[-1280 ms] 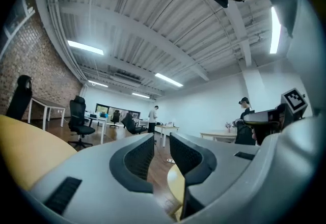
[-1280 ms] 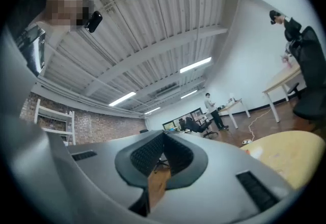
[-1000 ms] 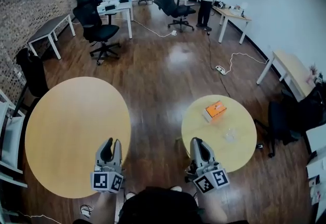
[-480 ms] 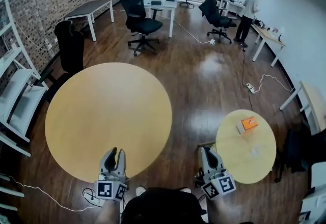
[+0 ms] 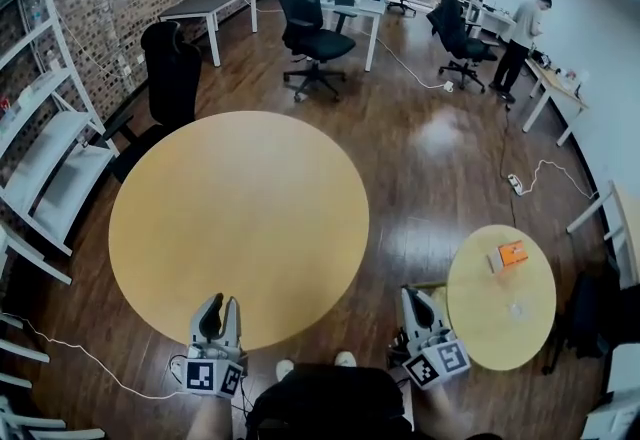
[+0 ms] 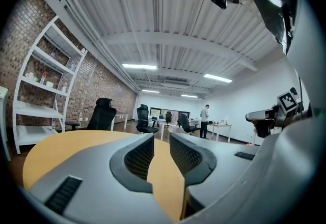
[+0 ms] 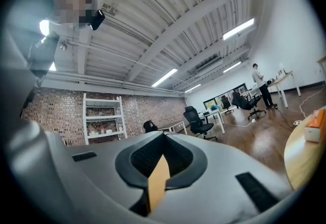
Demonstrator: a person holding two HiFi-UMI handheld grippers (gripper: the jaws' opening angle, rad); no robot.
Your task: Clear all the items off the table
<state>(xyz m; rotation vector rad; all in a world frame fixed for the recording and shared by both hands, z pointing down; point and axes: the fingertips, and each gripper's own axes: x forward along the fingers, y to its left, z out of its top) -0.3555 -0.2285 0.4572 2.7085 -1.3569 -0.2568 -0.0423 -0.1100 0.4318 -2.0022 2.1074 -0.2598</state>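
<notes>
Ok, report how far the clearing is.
Done: the large round table is bare. In hand: nothing; the left gripper is open and empty, the right gripper shut on nothing. Left: the orange box and a small clear item on the small round table.

Both are held low and close in, out in front. Left gripper (image 5: 221,306) sits at seven o'clock in the head view and points straight to twelve, about level. Its jaws stand a narrow slit apart, with nothing between them. Right gripper (image 5: 416,300) is over at five o'clock, nosing toward eleven, also level. Its jaws are pressed tight together, and there's nothing caught in them.
</notes>
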